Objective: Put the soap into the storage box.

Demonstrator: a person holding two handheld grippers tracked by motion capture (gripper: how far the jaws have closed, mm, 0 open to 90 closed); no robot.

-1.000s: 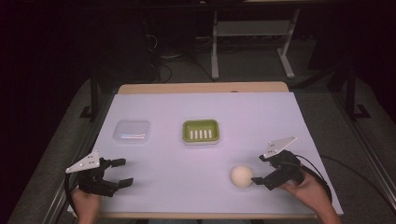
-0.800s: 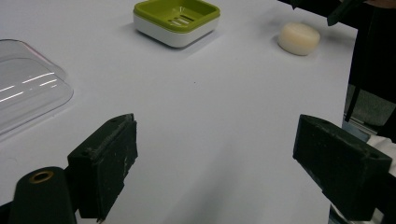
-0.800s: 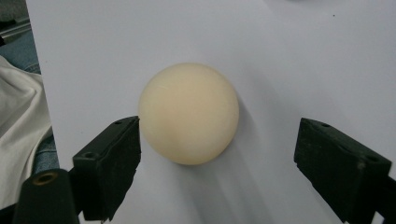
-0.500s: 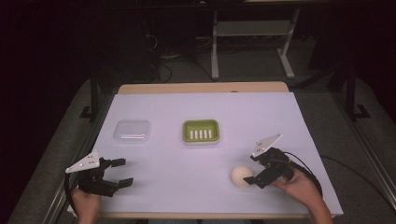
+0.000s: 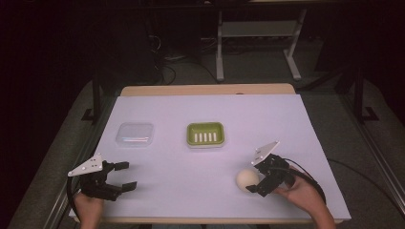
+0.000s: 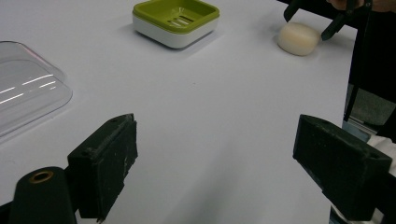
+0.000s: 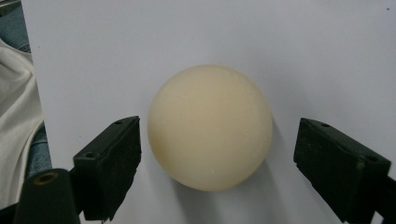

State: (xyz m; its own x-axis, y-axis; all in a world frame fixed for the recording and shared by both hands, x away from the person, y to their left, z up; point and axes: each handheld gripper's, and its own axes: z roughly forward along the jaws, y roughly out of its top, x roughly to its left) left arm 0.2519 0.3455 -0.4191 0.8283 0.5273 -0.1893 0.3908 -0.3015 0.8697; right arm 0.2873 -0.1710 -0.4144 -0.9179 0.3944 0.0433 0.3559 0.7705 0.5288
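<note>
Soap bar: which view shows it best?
Right gripper view: the round cream soap bar sits large between the open jaws, not touching either. High view shows it small; left gripper view shows it far off.

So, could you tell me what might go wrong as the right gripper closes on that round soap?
The soap is smooth and rounded, and the right gripper has open jaws on either side of it without touching. If the pads close off-centre, it may squirt out and slide across the table. It also sits fairly near the front edge, so a push could send it towards the person. The green soap dish is some way off, so a weak grip may drop it.
</note>
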